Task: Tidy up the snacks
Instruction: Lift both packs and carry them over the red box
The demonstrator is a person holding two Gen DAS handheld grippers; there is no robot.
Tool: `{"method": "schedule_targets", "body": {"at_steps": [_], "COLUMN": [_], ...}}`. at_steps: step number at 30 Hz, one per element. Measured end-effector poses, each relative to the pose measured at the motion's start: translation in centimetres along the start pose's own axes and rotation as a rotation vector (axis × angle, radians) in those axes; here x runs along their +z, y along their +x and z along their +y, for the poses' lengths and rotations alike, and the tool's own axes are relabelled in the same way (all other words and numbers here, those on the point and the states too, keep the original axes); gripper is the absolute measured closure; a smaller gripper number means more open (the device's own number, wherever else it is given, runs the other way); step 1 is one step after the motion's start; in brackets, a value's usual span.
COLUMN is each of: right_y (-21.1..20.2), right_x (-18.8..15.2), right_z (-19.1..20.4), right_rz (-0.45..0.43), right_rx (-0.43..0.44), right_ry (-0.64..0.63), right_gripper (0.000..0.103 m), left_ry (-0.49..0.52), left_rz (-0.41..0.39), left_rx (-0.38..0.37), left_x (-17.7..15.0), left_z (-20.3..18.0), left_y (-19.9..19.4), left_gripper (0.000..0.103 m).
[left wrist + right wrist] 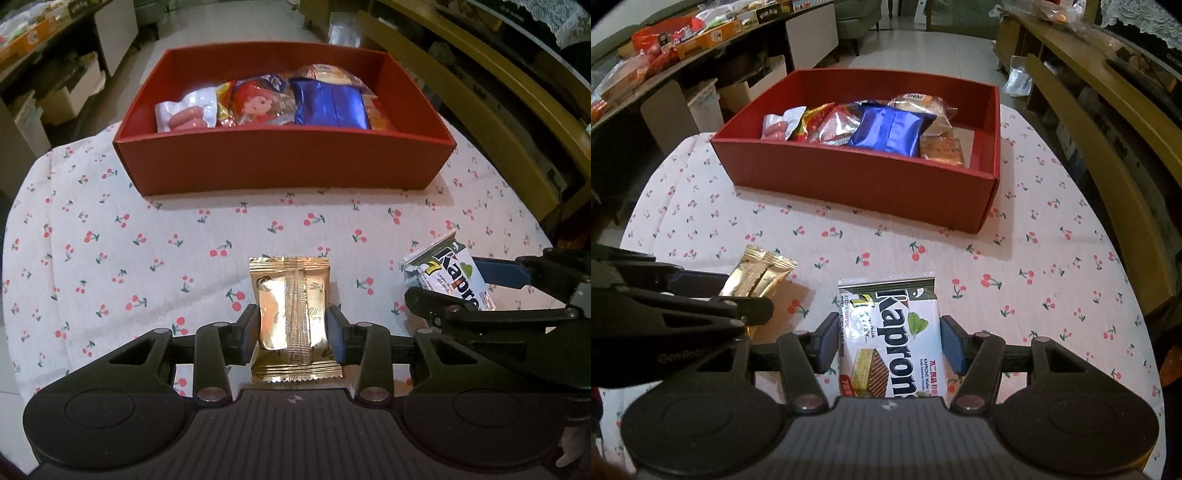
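A gold foil snack packet (290,317) is clamped between the pads of the left hand-held gripper (291,332) on the cherry-print table (147,240). A white Kaprons wafer packet (892,339) is gripped by the right hand-held gripper (890,343). A red rectangular cardboard box (280,166), holding other snacks, is seen beyond.

Both grippers are built of black linkage bars joined by silver rivets. Blue pads (338,334) line the fingers, and a ribbed grey housing sits behind.
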State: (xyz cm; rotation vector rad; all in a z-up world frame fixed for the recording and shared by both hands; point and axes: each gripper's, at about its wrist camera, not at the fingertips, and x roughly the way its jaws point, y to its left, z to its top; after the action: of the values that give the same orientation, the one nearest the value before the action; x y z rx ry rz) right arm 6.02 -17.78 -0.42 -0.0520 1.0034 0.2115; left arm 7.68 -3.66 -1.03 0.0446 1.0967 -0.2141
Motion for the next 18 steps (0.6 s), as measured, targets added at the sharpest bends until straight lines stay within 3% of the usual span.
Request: {"method": "schedule_targets", "body": {"at_steps": [18], "right_y": [-0.6], "right_x": [3.1], "right_z": [-1.3], "right_rz": [-0.076], "right_rx": [0.000], "right_ry": [0.093], "right_gripper": [0.032], "left_ry": [-0.005], "left_rz": [-0.070], "left_rx": [-0.001], "left_x": [3.5], "left_z": [0.3], "left_y": [-1.0], "left_gripper": [0.056]}}
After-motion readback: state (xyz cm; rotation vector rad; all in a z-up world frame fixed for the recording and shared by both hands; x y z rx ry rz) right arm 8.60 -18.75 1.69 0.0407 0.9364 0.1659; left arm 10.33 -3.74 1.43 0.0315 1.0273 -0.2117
